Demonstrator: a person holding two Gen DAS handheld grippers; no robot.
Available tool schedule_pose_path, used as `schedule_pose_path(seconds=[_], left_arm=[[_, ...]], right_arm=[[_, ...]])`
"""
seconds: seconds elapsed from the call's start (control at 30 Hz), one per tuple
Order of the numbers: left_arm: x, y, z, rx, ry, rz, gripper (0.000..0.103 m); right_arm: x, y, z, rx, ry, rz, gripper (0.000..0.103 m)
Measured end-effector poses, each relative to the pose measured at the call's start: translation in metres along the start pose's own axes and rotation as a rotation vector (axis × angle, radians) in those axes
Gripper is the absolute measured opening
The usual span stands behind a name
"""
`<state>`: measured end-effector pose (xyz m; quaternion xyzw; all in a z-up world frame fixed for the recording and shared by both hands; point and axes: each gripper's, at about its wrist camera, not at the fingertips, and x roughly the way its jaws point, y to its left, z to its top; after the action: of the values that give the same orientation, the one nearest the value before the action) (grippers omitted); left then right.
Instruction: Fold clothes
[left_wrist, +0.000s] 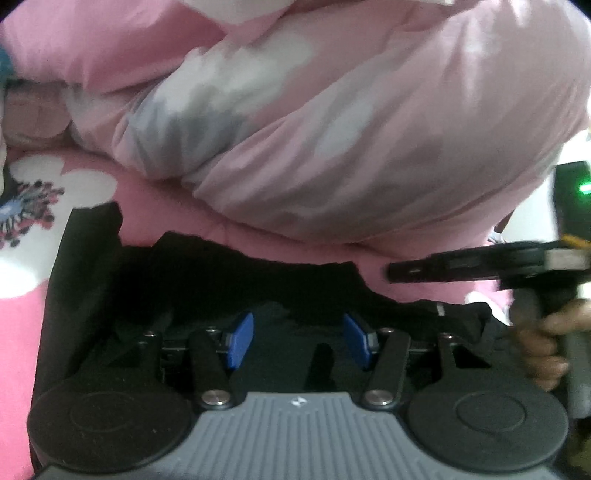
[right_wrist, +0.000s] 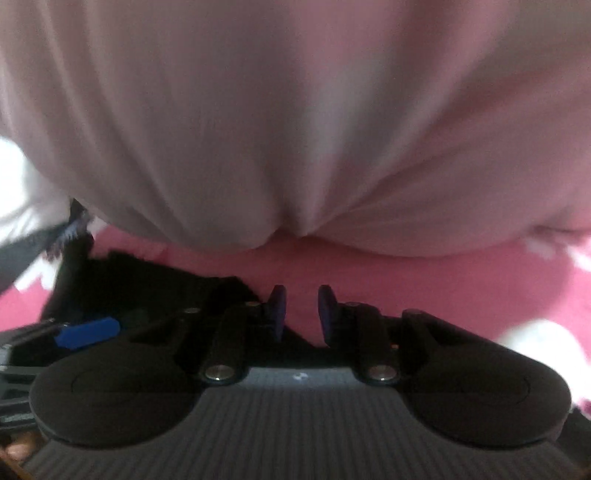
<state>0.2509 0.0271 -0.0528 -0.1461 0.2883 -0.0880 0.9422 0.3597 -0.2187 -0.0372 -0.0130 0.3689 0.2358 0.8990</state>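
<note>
A: What is under everything?

B: A pink sheet (left_wrist: 236, 240) with white flowers. One flower (left_wrist: 55, 177) has a spiky blue and red middle. It sits at the left in the left view.

A: And the big soft lump?

B: That is a pale pink blanket (left_wrist: 369, 129) with white and grey patches. It lies bunched up on the sheet, at the far side. In the right view it fills the whole top, very close and blurry.

A: Where are the clothes?

B: A black cloth (left_wrist: 221, 273) lies on the sheet, just in front of the blanket. It is crumpled, with a ragged far edge.

A: What is the left gripper (left_wrist: 298, 338) doing?

B: It is over the black cloth. Its blue pads (left_wrist: 242, 338) are wide apart, and black cloth shows between them. Nothing is pinched.

A: And the right gripper (right_wrist: 302, 312)?

B: It is at the cloth's right end, over the pink sheet. Its pads are a little apart, with only sheet showing in the gap. A hand (left_wrist: 546, 343) holds its handle.

A: Can you see the room?

B: Barely. There is a bright white bit at the far right, and a dark box (left_wrist: 572, 199) with a green light.
</note>
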Motion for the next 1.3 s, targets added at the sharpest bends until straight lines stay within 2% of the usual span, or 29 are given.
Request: schedule_pose_path(seconds=[0.1,0.2,0.43,0.63,0.77,0.8,0.83,0.9,1.0,1.07,1.17,1.3], left_arm=[[0.0,0.002,0.0,-0.01,0.007,-0.001,0.055],[0.002,0.001,0.0,0.005,0.023,0.0,0.055],[0.004,0.003,0.0,0.002,0.024,-0.006,0.055],[0.006,0.005,0.0,-0.012,0.024,-0.014,0.055],[0.006,0.005,-0.001,-0.011,0.021,-0.018,0.055],[0.006,0.006,-0.001,-0.013,0.019,-0.02,0.055],[0.006,0.007,-0.001,-0.02,0.017,-0.025,0.055],[0.004,0.009,-0.001,-0.034,0.009,-0.032,0.055],[0.002,0.01,0.0,-0.041,-0.004,-0.03,0.055],[0.0,0.009,0.0,-0.037,-0.016,-0.024,0.055],[0.0,0.01,0.0,-0.037,-0.025,-0.01,0.055],[0.002,0.011,0.001,-0.048,-0.008,0.003,0.055]], right_arm=[[0.024,0.006,0.003,-0.058,0.033,0.015,0.019],[0.027,0.007,0.006,-0.098,0.035,0.034,0.021],[0.014,0.001,0.006,-0.112,0.005,0.078,0.02],[0.013,0.005,0.004,-0.182,0.024,0.118,0.02],[0.009,0.021,-0.003,-0.222,-0.005,0.082,0.02],[0.008,0.025,-0.004,-0.232,-0.013,0.073,0.017],[0.007,0.028,-0.006,-0.242,-0.02,0.064,0.008],[0.005,0.036,-0.009,-0.263,-0.035,0.046,0.003],[0.001,0.046,-0.013,-0.288,-0.065,0.014,0.002],[-0.006,0.044,-0.007,-0.278,-0.125,-0.032,0.001],[0.001,0.046,0.003,-0.285,-0.151,-0.057,0.001],[0.024,0.044,0.005,-0.288,-0.127,-0.129,0.0]])
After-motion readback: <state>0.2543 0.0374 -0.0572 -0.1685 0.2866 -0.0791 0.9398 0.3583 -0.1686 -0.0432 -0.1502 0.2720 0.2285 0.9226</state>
